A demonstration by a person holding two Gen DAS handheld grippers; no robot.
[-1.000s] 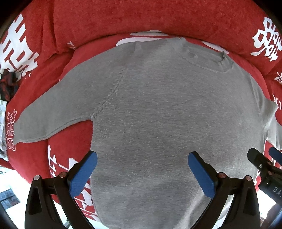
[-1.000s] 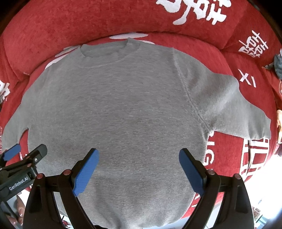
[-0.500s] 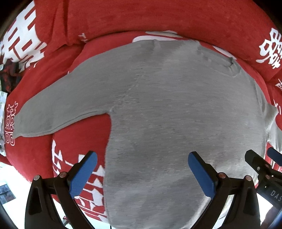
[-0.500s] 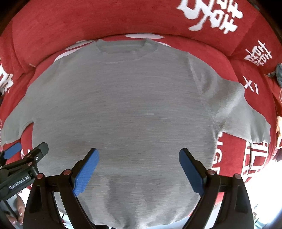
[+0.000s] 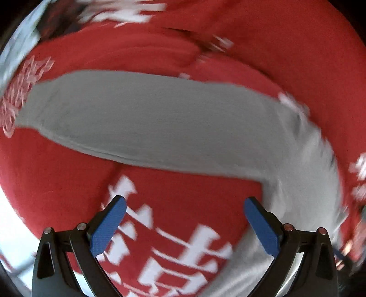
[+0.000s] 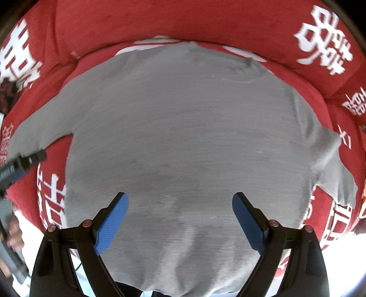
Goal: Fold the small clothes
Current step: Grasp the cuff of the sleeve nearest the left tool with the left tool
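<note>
A grey sweater [image 6: 187, 141] lies flat, front up, on a red sofa cover, collar at the far side. My right gripper [image 6: 180, 201] is open and empty above the sweater's lower body. My left gripper [image 5: 185, 203] is open and empty over red fabric, facing the sweater's left sleeve [image 5: 146, 128], which stretches across that blurred view. The left gripper also shows at the left edge of the right wrist view [image 6: 25, 160], near the sleeve's cuff. The sweater's right sleeve [image 6: 331, 164] lies spread to the right.
The red sofa cover [image 6: 183, 20] with white characters rises into a backrest behind the sweater. The seat's front edge and a bright floor [image 6: 343, 255] lie close below the hem. Dark clutter [image 5: 61, 20] sits at the far left.
My left gripper has swung left, off the sweater's body, and now faces the left sleeve; its view is motion-blurred. My right gripper has shifted slightly left. Both stay open.
</note>
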